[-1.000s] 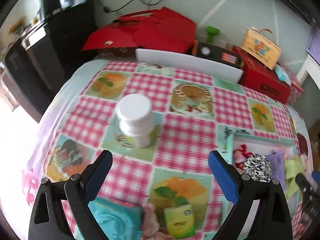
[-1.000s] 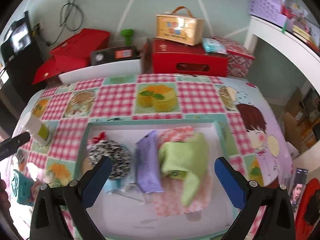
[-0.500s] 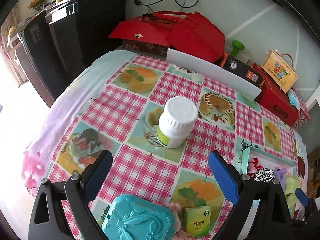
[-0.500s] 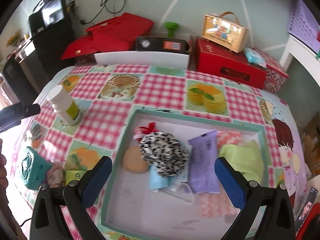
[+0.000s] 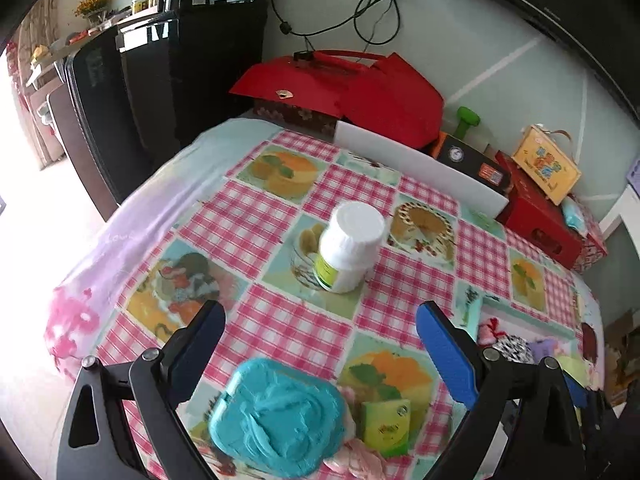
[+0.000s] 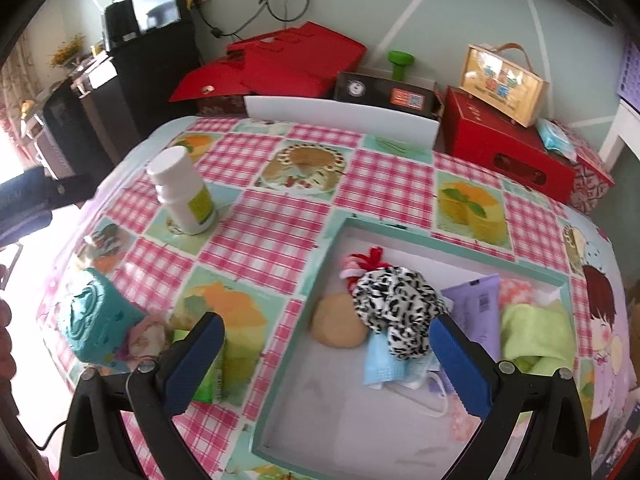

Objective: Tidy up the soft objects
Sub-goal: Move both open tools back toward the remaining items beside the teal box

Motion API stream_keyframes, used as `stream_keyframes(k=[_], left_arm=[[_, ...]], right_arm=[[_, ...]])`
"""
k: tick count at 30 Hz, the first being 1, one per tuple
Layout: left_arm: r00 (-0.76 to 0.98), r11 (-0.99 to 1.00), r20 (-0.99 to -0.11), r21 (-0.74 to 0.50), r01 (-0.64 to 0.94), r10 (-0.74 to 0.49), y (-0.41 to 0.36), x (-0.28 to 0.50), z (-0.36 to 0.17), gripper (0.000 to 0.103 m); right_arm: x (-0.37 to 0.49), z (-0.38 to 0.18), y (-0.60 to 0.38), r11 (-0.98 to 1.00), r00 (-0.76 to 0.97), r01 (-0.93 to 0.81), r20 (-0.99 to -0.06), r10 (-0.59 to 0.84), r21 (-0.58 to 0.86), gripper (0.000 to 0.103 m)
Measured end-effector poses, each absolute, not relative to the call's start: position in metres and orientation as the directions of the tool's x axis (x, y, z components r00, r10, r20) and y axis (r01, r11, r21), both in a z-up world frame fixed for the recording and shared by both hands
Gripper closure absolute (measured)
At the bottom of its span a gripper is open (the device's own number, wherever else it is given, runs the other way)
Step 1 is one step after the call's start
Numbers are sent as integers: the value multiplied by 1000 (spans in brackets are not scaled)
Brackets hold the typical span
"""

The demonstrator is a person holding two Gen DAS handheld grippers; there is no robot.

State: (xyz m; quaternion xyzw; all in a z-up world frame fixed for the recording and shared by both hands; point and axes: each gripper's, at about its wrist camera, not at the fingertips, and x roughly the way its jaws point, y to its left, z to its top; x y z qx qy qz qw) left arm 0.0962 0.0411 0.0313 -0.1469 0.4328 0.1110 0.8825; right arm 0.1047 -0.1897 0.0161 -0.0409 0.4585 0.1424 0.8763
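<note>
Left wrist view: left gripper (image 5: 316, 344) with jaws spread and empty above the teal pouch (image 5: 278, 412) on the worktop (image 5: 248, 216). Right wrist view: right gripper (image 6: 326, 356) likewise spread; tray (image 6: 320, 276) already holds scrunchie (image 6: 394, 300), green cloth (image 6: 536, 336) (pouch apparently left).

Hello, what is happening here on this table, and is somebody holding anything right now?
A person is sorting soft things into a shallow tray with two handheld grippers. Both the left gripper and the right gripper are open and hold nothing. The tray already contains a spotted scrunchie, a green cloth, a purple packet, a blue face mask and a tan round puff. Outside it lie a teal case, something pink beside it, a small green box and a white bottle.
</note>
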Motion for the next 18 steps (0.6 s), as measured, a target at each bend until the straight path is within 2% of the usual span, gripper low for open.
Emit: stream_keyframes(k=[10,18], left_arm=[[591,940,-807,-212,-267,-14,6,59,19,7],[571,947,-820,-195,-253,-16,-7,36,12,7]], right_arm=[[94,13,-205,956,543,-269,-803,247,113,0],[79,11,-228,963,552,-216,-793,257,161,0]])
